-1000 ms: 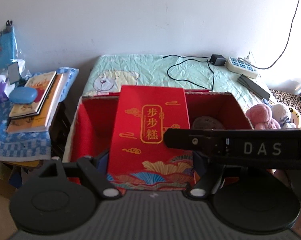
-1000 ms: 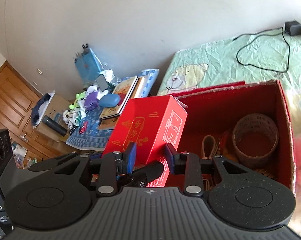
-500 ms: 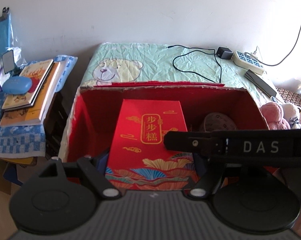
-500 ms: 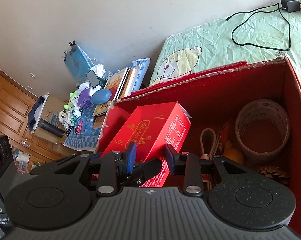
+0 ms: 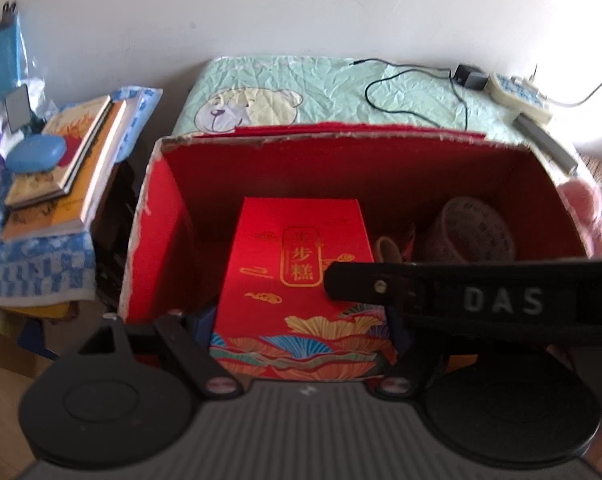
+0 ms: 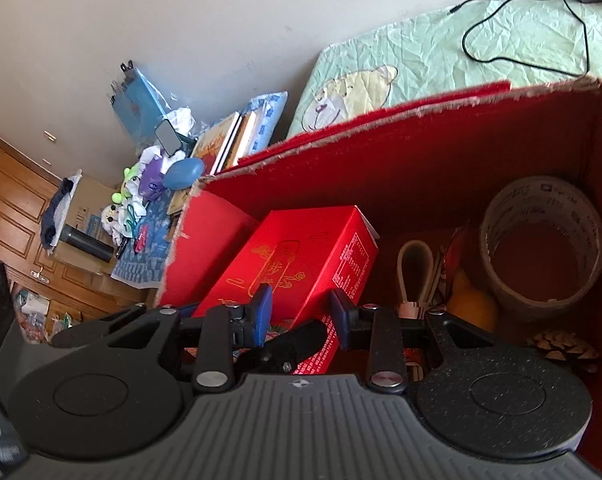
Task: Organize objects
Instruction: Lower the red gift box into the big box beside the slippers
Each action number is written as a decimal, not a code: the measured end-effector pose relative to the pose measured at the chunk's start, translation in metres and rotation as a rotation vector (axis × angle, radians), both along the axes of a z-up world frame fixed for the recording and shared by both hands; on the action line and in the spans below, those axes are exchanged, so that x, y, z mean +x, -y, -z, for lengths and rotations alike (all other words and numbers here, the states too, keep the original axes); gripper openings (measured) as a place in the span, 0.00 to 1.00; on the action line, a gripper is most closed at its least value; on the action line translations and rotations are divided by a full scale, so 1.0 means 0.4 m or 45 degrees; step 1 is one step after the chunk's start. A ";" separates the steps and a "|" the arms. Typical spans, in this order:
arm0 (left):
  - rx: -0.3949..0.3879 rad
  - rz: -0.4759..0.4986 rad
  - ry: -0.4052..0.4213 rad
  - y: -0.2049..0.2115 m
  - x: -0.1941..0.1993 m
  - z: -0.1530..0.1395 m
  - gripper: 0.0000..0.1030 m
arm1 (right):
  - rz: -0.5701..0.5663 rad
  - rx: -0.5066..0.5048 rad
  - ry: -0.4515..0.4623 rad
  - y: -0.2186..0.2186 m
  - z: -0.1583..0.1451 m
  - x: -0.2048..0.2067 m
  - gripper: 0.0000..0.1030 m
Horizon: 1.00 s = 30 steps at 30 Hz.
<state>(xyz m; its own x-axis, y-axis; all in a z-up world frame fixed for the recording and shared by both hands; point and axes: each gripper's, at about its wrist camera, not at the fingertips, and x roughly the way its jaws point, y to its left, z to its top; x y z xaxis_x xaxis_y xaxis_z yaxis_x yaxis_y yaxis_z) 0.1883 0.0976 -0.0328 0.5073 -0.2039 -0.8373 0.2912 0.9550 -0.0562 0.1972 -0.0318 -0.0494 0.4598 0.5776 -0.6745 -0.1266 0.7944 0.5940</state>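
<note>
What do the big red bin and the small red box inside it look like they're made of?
Big red bin: apparently cardboard with a matte red lining; its torn rim shows pale fibre. Small red box: likely smooth printed paperboard with gold lettering and crisp folded edges.

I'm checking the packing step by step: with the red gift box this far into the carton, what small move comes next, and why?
Probably lower it a little further, then open the left claw. The red gift box is gripped by its sides inside the red carton, left of the tape roll; whether it touches bottom is unclear.
</note>
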 end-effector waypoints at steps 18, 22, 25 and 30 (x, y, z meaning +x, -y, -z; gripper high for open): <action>0.137 0.033 -0.042 0.042 0.022 0.060 0.77 | 0.040 -0.011 -0.096 0.017 0.041 0.008 0.34; 0.150 0.048 -0.060 0.053 0.033 0.071 0.78 | 0.050 -0.043 -0.106 0.015 0.038 0.006 0.34; 0.139 0.054 -0.081 0.052 0.041 0.076 0.79 | 0.066 -0.055 -0.121 0.017 0.038 0.007 0.34; 0.143 0.058 -0.095 0.057 0.046 0.083 0.79 | 0.077 -0.067 -0.143 0.015 0.041 0.010 0.33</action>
